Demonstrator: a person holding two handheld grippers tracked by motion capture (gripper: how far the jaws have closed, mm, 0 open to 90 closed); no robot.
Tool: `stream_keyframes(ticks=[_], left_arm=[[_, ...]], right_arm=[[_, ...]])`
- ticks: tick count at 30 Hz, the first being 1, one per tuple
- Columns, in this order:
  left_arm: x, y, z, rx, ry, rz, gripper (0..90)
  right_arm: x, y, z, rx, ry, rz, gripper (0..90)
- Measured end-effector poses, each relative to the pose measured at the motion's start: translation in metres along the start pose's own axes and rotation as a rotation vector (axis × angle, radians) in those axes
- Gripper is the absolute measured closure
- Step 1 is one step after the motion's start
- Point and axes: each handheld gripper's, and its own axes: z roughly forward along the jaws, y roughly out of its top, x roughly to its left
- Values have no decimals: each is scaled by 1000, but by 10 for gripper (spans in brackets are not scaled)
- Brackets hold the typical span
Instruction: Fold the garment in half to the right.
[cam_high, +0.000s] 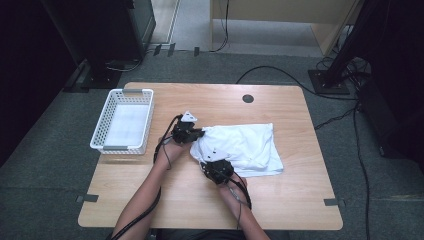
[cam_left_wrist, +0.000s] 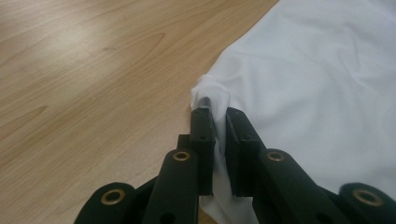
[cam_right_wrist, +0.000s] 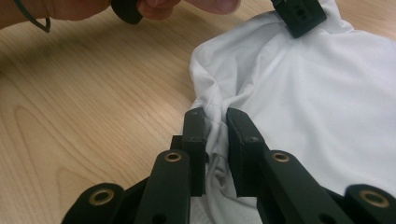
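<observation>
**Both grippers pinch the white cloth at its near-left edge**

The left gripper (cam_high: 196, 133) sits at the far-left corner of the crumpled white fabric cloth (cam_high: 250, 145), its fingers (cam_left_wrist: 203, 135) narrow and clamped on a raised fold of that corner. In the left gripper view the fabric bunches up between the black pads and trails down between them. The right gripper (cam_high: 212, 162) is on the same left edge, nearer the person, and its fingers (cam_right_wrist: 194, 140) are likewise drawn in tight on a gathered ridge of cloth. The two grippers lie close together, with only a short stretch of hem between them.

The cloth itself lies flat on the pale wooden tabletop (cam_high: 280, 200), a little right of centre, its right edge well short of the tabletop's right rim. There is bare wood all along the near side, where the person's forearms come in, and a broad bare band at the far side too. To the left of the grippers a strip of bare wood runs up to a white perforated plastic basket (cam_high: 123, 120), which stands at the left edge of the tabletop, near the left hand but apart from it. A dark round cable port (cam_high: 248, 98) sits in the far part of the tabletop, beyond the cloth. Black cables trail from both grippers back along the forearms towards the near edge.
</observation>
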Motion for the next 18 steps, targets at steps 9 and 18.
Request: stream_keyframes(ticks=[9,18], left_arm=[[9,-2,-32,22,-3,-2,844],[1,13,-27,29,-5,24,841]], right_arm=[[14,15,-5,-24,62,-26,798],[-4,12,-18,-31,82,50,798]])
